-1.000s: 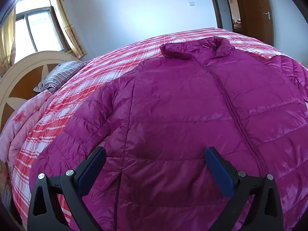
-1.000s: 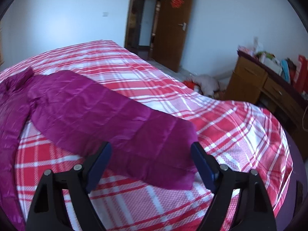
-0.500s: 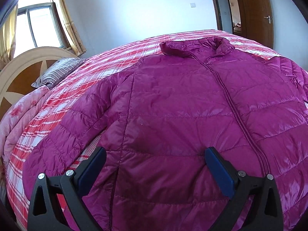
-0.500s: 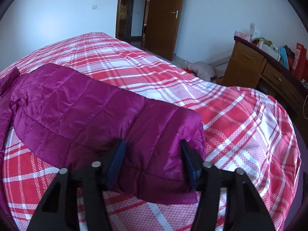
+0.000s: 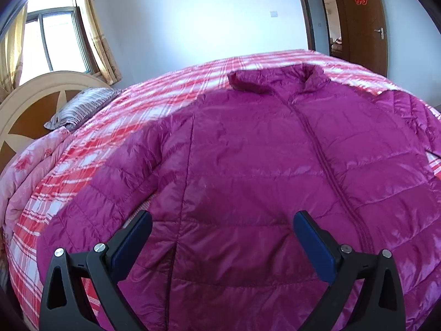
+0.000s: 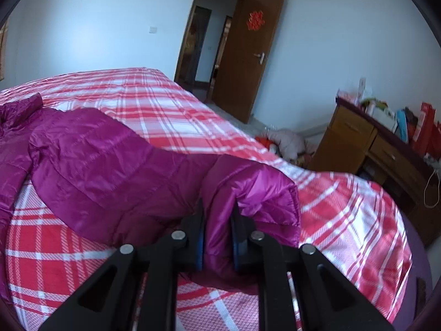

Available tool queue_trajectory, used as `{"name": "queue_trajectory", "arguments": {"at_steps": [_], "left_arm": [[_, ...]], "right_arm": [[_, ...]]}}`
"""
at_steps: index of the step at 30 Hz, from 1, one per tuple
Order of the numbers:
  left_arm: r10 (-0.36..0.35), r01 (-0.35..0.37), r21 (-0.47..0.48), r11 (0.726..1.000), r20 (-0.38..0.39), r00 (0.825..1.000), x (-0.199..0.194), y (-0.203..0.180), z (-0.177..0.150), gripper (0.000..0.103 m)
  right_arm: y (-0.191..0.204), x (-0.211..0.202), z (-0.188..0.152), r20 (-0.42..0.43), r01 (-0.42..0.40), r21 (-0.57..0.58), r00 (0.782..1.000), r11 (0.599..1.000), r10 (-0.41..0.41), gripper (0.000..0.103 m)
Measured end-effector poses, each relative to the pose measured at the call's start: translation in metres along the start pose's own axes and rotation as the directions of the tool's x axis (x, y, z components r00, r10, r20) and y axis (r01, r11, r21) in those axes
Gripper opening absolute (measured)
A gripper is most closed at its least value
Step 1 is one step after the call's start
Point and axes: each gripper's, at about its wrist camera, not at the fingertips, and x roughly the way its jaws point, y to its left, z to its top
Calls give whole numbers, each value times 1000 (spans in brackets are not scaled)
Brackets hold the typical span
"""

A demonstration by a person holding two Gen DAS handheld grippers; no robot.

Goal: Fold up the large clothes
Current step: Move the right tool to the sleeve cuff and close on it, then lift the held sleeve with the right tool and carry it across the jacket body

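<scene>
On the red-and-white plaid bed (image 5: 176,104), a magenta quilted jacket (image 5: 275,165) is lying spread flat, front up, with its collar (image 5: 275,81) pointing toward the far wall and its zipper (image 5: 328,171) running down the middle. The left wrist view is showing the whole torso of the garment: the left claw (image 5: 220,234) is hovering above the lower front panel, its blue-padded fingers (image 5: 132,242) standing wide apart with nothing between them. The left-hand sleeve (image 5: 91,207) is lying along the body on the near left. Only this view is taking in the striped pillow (image 5: 80,107), the cream-and-brown headboard (image 5: 27,110) and the curtained window (image 5: 55,38) at far left.

The right wrist view is showing what the left one cuts off: the other sleeve (image 6: 115,171) is stretching from the jacket at far left toward the near centre, and the right claw (image 6: 217,229) is clenching the bunched cuff end of this sleeve, with fabric puffing up above and to the right of the pinching fingers (image 6: 239,234). Only this view is including the wooden dresser (image 6: 369,149) at right, with bags and clutter on it, and the soft pile on the floor (image 6: 286,143) beyond the bed. The open brown door (image 6: 248,63) with a red paper ornament is appearing in both views.
</scene>
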Motion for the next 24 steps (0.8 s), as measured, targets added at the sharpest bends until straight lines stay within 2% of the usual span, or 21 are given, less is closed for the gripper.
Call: {"name": "queue_trajectory", "arguments": {"at_steps": [10, 16, 24], "left_arm": [[-74, 75, -19, 997, 65, 995, -30, 8, 11, 102], [-82, 85, -28, 996, 90, 993, -39, 18, 12, 102], [-76, 82, -70, 994, 90, 993, -37, 42, 10, 102]], "right_arm": [[40, -43, 53, 145, -42, -104, 988, 994, 57, 16], [88, -68, 79, 207, -100, -194, 968, 976, 140, 16], [162, -96, 97, 253, -184, -316, 929, 931, 269, 16]]}}
